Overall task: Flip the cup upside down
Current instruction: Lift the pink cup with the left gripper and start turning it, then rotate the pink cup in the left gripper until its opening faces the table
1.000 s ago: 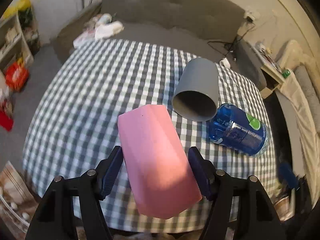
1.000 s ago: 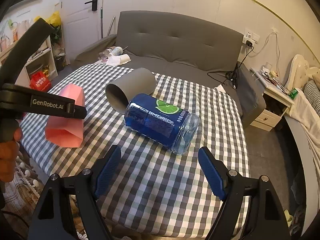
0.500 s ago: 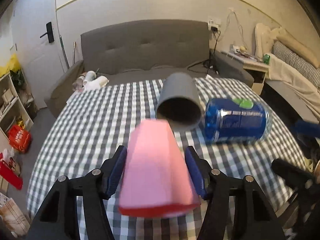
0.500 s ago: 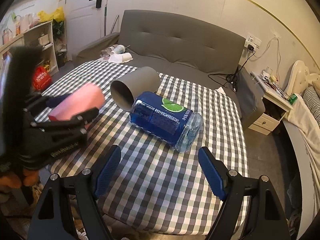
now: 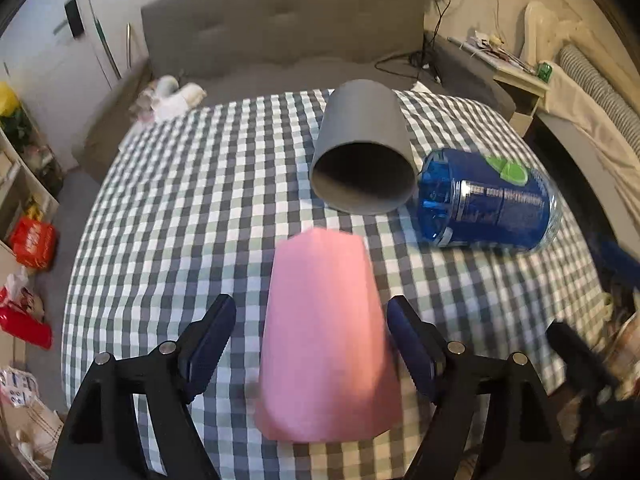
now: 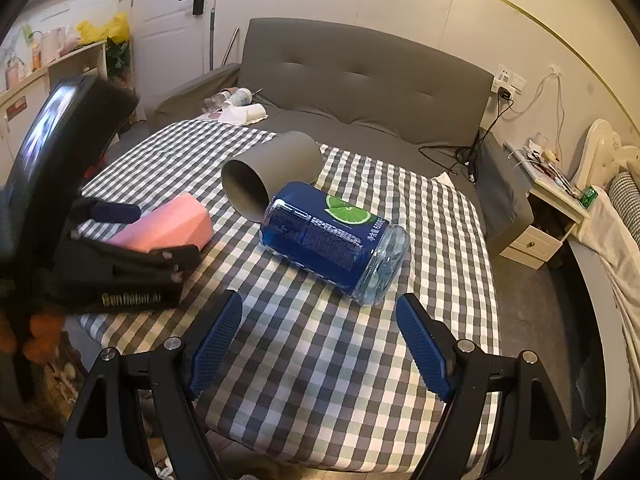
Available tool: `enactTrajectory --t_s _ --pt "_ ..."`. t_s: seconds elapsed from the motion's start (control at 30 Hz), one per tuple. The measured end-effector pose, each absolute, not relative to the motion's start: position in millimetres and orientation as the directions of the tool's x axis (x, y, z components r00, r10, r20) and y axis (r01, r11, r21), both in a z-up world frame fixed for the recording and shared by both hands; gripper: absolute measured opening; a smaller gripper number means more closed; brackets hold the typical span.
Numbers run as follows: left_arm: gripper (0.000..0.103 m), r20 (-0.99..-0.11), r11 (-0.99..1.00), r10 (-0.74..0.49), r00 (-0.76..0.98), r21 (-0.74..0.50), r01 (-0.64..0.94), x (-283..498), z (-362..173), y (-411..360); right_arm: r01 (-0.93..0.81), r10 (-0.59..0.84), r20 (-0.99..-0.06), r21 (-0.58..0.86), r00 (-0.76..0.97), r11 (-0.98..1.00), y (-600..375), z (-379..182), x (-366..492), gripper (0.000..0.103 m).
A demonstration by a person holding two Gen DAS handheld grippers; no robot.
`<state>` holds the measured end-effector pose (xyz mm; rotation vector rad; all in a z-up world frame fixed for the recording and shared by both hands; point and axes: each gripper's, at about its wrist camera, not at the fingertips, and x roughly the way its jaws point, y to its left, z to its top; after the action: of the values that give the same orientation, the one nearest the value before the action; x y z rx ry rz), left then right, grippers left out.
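Observation:
A pink faceted cup (image 5: 326, 336) lies on its side on the checked tablecloth (image 5: 180, 208), narrow base pointing away from me. My left gripper (image 5: 308, 340) is open around it, with a gap between each pad and the cup. It also shows in the right wrist view (image 6: 168, 226), between the left gripper's fingers (image 6: 116, 212). My right gripper (image 6: 320, 340) is open and empty above the table's front part.
A grey cup (image 5: 362, 156) lies on its side, mouth toward me, touching a blue bottle (image 5: 488, 200) lying beside it. A grey sofa (image 6: 360, 80) stands behind the table. Shelves (image 5: 24, 184) are at the left, a nightstand (image 6: 548, 216) at the right.
The left gripper swung and tilted with the pink cup, then its jaws widened, and the cup now lies on the cloth between them. The right gripper has hardly moved.

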<state>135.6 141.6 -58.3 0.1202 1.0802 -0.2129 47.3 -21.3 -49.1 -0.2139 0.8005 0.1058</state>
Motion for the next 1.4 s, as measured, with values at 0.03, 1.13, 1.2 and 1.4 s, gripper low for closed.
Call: enactTrajectory --t_s 0.03,1.13,1.2,1.4 --pt "0.081 -0.895 0.976 -0.119 0.429 -0.025 0.218 142 -55 142 -0.174 0.014 -0.722 -0.147 0.691 0.974 -22 -49 48 0.08" --pt "0.056 -0.826 0.971 -0.222 0.519 -0.14 0.193 154 -7 169 -0.17 0.005 -0.729 -0.153 0.685 0.974 -24 -54 49 0.08" --pt "0.056 -0.826 0.971 -0.223 0.517 -0.14 0.195 150 -2 168 -0.17 0.006 -0.729 -0.153 0.685 0.973 -24 -54 49 0.08" --pt "0.056 -0.88 0.969 -0.192 0.435 -0.098 0.228 144 0 160 -0.171 0.008 -0.729 -0.15 0.684 0.974 -24 -54 49 0.08"
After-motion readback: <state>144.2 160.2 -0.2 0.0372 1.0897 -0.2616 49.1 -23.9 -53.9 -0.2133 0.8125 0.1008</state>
